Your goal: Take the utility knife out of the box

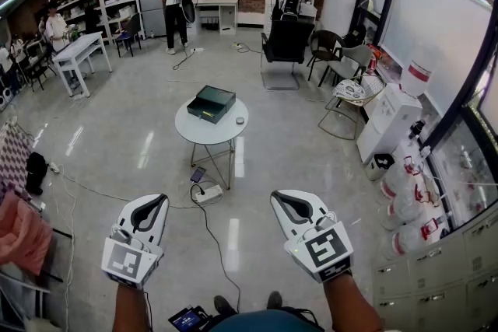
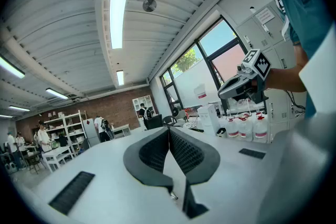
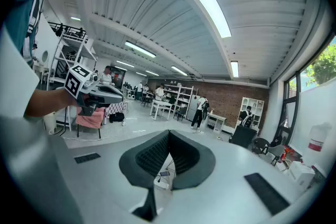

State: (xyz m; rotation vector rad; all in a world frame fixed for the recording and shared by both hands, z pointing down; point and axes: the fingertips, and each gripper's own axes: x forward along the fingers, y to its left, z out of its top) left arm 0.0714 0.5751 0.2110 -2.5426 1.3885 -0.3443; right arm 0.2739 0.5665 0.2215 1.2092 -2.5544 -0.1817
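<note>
Only the head view is taking in the dark green box (image 1: 211, 103) — it is sitting on the round white table (image 1: 204, 132), toward the table's far left edge. Its lid looks shut, and the utility knife is not showing in any view. Both gripper views are looking over the table into the room, each catching the other tool instead. The left gripper (image 1: 153, 204) and right gripper (image 1: 284, 202) are hanging on the table's near side, well apart from it — jaws pressed together, gripping nothing.
</note>
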